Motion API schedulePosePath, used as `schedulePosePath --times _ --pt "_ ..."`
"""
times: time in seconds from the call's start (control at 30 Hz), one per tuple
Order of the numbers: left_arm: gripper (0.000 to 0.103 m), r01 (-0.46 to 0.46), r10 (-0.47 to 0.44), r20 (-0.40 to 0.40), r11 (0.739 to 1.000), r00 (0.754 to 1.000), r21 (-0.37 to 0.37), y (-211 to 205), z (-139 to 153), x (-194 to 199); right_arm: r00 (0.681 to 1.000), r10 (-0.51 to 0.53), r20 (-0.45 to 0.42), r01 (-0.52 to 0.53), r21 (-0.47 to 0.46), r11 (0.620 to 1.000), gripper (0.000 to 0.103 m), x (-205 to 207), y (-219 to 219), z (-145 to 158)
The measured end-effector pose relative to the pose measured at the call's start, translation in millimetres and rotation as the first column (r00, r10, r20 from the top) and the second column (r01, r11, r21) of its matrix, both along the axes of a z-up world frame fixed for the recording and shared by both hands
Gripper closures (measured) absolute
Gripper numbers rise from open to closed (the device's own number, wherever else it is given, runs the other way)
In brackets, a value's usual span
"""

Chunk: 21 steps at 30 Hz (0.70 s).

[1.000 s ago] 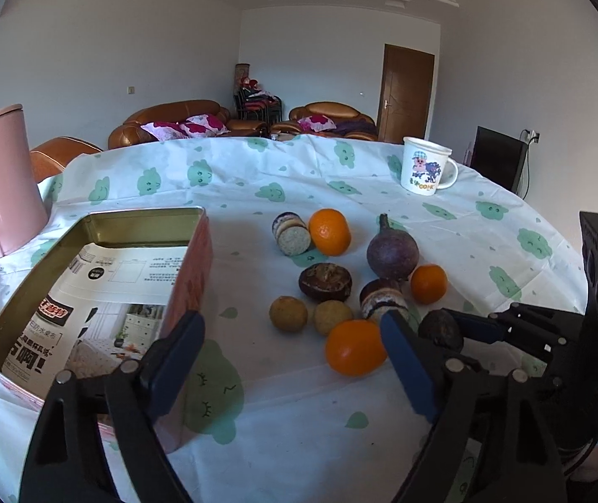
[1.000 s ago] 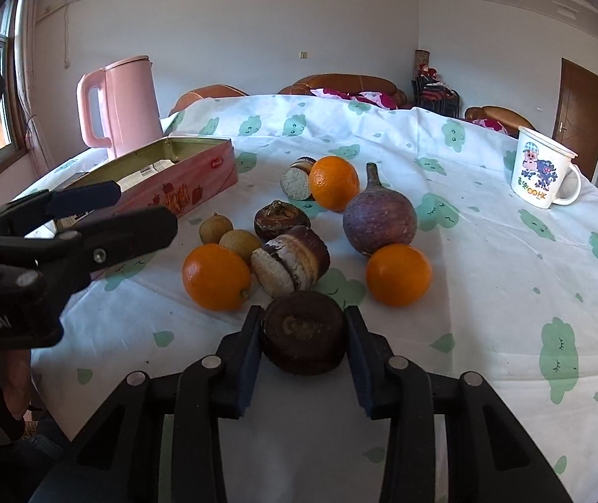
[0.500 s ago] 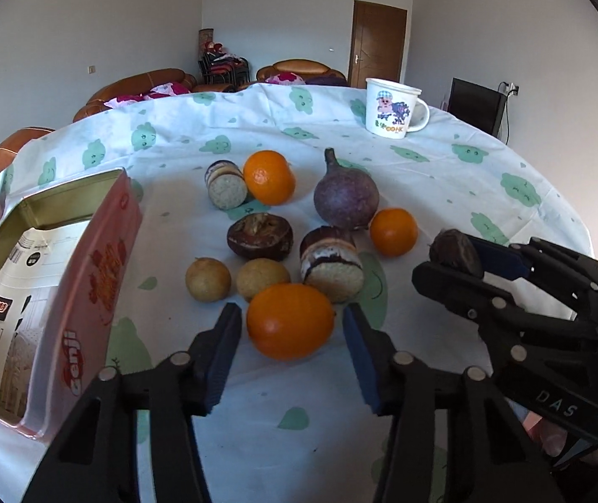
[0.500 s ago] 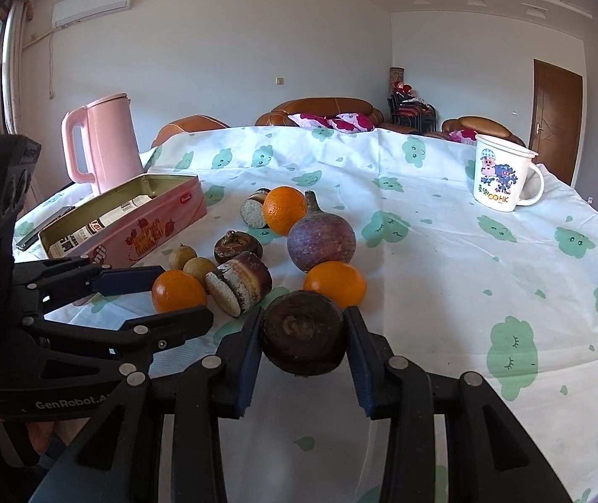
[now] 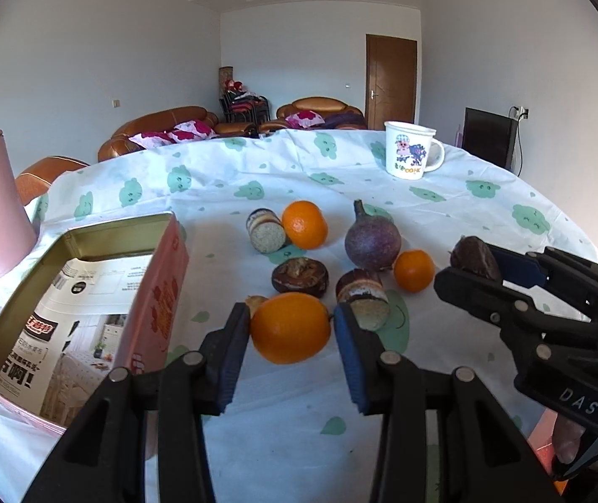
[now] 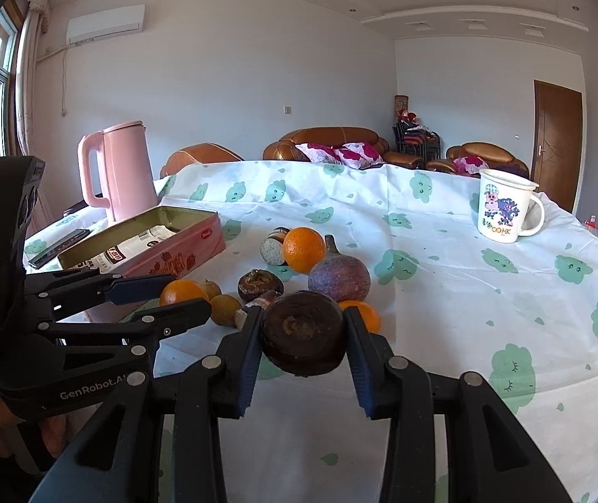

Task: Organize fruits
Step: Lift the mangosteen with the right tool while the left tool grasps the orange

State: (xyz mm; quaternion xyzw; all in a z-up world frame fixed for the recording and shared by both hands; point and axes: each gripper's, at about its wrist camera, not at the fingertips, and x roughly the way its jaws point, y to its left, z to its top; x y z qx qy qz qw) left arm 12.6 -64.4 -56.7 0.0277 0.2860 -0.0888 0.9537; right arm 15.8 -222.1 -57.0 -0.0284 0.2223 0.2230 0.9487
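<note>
As seen from the left wrist, the left gripper (image 5: 291,327) brackets a round orange citrus fruit (image 5: 290,327) on the cloud-print tablecloth (image 5: 257,176), jaws touching both sides, beside an open pink tin box (image 5: 152,293).

From the right wrist, the right gripper (image 6: 303,333) clamps a dark brown round fruit (image 6: 303,333) — raised above the remaining fruit.

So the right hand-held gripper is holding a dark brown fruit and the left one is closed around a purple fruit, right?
Not quite. In the left wrist view, the left hand-held gripper is closed around an orange, not a purple fruit. The right hand-held gripper does hold the dark brown fruit.
</note>
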Motion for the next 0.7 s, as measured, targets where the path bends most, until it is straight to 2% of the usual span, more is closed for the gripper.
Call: schedulePosePath --times 0.27,0.7 --pt "0.06 -0.057 0.056 0.066 0.998 0.996 0.012 18.0 15.1 -3.9 0.998 0.029 0.048 -0.029 -0.009 1.0 0.063 0.6 16.3 14.0" --pt "0.06 -0.144 0.145 0.103 0.989 0.984 -0.011 55.7 28.4 -7.8 0.991 0.108 0.08 -0.105 -0.037 0.994 0.063 10.4 52.7 31.8"
